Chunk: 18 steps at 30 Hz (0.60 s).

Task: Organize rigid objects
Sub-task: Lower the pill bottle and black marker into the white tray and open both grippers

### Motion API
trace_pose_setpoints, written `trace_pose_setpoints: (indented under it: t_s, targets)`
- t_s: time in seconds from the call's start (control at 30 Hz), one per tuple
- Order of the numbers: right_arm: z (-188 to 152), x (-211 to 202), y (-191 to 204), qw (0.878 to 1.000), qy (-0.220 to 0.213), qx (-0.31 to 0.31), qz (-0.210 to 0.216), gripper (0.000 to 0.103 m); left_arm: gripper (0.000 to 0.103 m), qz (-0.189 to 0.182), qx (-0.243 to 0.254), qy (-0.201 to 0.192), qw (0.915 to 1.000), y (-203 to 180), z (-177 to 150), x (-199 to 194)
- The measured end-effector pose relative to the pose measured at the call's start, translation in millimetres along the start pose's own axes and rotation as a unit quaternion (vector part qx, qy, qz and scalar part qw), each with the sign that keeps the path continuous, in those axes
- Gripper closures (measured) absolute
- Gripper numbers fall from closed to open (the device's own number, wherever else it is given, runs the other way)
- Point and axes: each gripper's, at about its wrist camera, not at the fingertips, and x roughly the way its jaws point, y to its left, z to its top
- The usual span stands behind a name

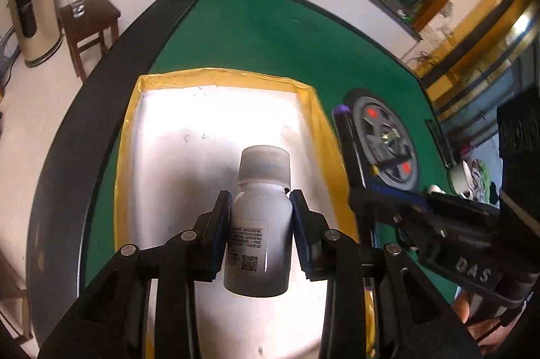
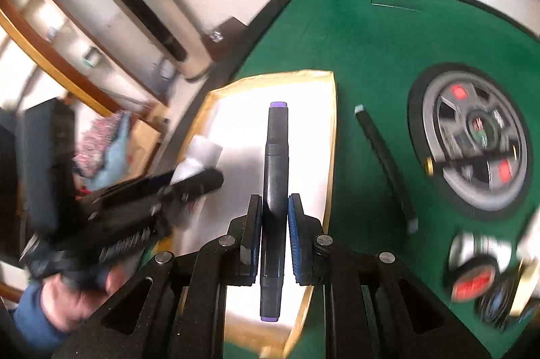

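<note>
Left to right, tray (image 1: 305, 109) as landmark: white, yellow-rimmed, sits on green surface (image 1: 256, 31). Left gripper (image 1: 260, 207) over tray middle, fingers (image 1: 222, 217) pinching white bottle (image 1: 258, 224) by shoulders, cap pointing away, bottle hanging above tray floor. Right gripper (image 2: 274, 210) over tray too, fingers (image 2: 293, 224) clamped tight on black marker (image 2: 275, 190), purple caps both ends. Right of tray: second marker (image 2: 384, 163) lying on surface, then round hub (image 2: 472, 139). Tape rolls (image 2: 479, 271) nearer, blurry.
</note>
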Motion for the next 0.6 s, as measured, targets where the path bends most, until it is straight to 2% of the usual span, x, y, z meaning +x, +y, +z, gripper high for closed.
trace_pose_setpoints:
  t_s: [0.23, 0.37, 0.6]
  targets:
    - [36.0, 52.8, 3.6, 0.998, 0.037, 0.006, -0.050, 0.089, 0.071, -0.020, -0.041, 0.020, 0.9987, 18.5, 7.9, 33.7]
    - [42.3, 69.3, -5.5, 0.997, 0.051, 0.027, -0.054, 0.089, 0.071, -0.032, -0.046, 0.027, 0.9981, 24.8, 11.4, 42.6]
    - [46.3, 67.8, -9.1, 0.996, 0.065, 0.047, -0.050, 0.089, 0.072, -0.062, -0.058, 0.021, 0.9962, 34.0, 19.4, 43.7]
